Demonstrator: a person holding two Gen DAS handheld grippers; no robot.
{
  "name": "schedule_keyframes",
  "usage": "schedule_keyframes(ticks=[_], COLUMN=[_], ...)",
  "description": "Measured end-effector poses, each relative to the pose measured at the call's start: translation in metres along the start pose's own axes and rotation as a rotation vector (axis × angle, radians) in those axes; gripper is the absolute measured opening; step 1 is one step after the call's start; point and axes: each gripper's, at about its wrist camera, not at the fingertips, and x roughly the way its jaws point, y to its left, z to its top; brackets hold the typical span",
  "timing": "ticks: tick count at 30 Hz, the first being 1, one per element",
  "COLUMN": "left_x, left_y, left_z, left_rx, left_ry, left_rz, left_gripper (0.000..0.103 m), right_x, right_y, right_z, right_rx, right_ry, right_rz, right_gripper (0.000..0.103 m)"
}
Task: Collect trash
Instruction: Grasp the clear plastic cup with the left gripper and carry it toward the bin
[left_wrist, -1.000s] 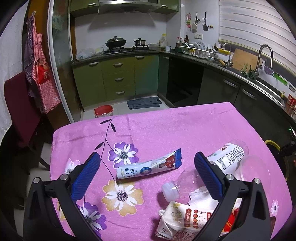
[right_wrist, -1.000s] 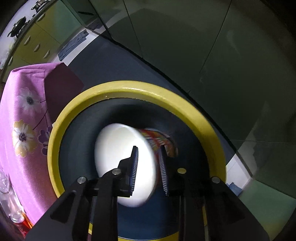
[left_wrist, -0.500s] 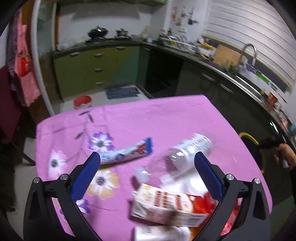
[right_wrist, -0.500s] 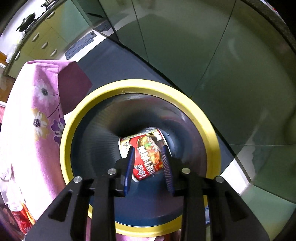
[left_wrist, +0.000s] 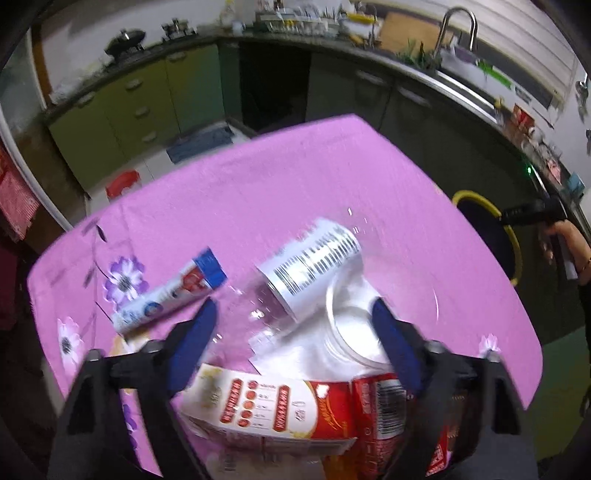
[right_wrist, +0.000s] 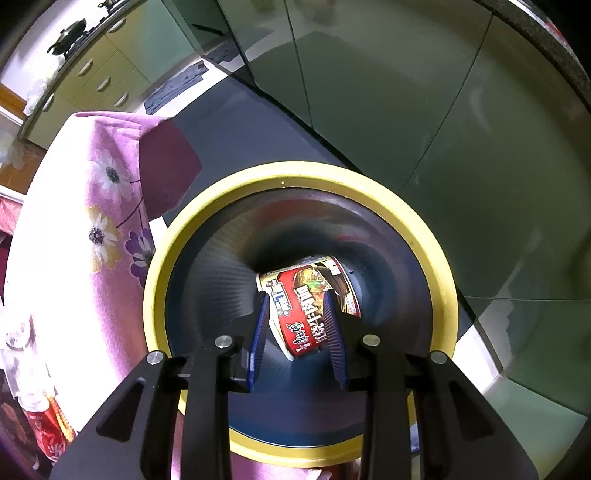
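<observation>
My left gripper (left_wrist: 295, 325) is open and empty above a trash pile on the pink tablecloth (left_wrist: 280, 192): a clear plastic bottle with a white label (left_wrist: 314, 262), a white lid (left_wrist: 351, 332), a red and white carton (left_wrist: 266, 406), a red can (left_wrist: 380, 417) and a blue and white wrapper (left_wrist: 173, 291). My right gripper (right_wrist: 295, 317) is open and empty above the yellow-rimmed bin (right_wrist: 432, 258). A red noodle cup (right_wrist: 306, 302) lies at the bin's bottom. The bin (left_wrist: 513, 243) also shows at the table's right in the left wrist view.
Green kitchen cabinets (left_wrist: 147, 96) and a counter with a sink (left_wrist: 454, 62) lie behind the table. Glossy green cabinet doors (right_wrist: 406, 96) stand beside the bin. The tablecloth corner (right_wrist: 110, 192) hangs left of the bin, with a red can (right_wrist: 44, 432) at its edge.
My right gripper opened and the noodle cup fell into the bin. My left gripper moved right and forward over the bottle and carton pile.
</observation>
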Motion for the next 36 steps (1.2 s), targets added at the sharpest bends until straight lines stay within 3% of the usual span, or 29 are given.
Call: schedule_keyframes(ticks=[3, 7, 10, 15, 26, 30, 36], left_x=[0.01, 0.013, 0.017, 0.032, 0.0, -0.009, -0.022], left_y=[-0.002, -0.006, -0.009, -0.015, -0.013, -0.025, -0.074], left_z=[0.0, 0.004, 0.011, 0.015, 0.031, 0.042, 0.055], left_rx=[-0.003, 0.002, 0.019, 0.04, 0.049, 0.078, 0.172], left_ry=[0.06, 0.073, 0.088, 0.155, 0.062, 0.04, 0.028], left_rz=[-0.036, -0.048, -0.025, -0.034, -0.05, -0.049, -0.119], left_gripper=[0.052, 0.052, 0.045, 0.013, 0.006, 0.006, 0.006], right_x=[0.002, 0.007, 0.01, 0.008, 0.006, 0.003, -0.018], right_y=[-0.003, -0.006, -0.008, -0.014, -0.021, -0.024, -0.034], right_z=[0.0, 0.0, -0.002, -0.003, -0.007, -0.011, -0.017], right_rx=[0.002, 0.005, 0.006, 0.014, 0.03, 0.029, 0.03], right_ry=[0.003, 0.011, 0.017, 0.014, 0.0, -0.004, -0.042], right_rz=[0.009, 0.014, 0.016, 0.021, 0.034, 0.046, 0.069], right_gripper=[0.03, 0.03, 0.03, 0.03, 0.03, 0.03, 0.03])
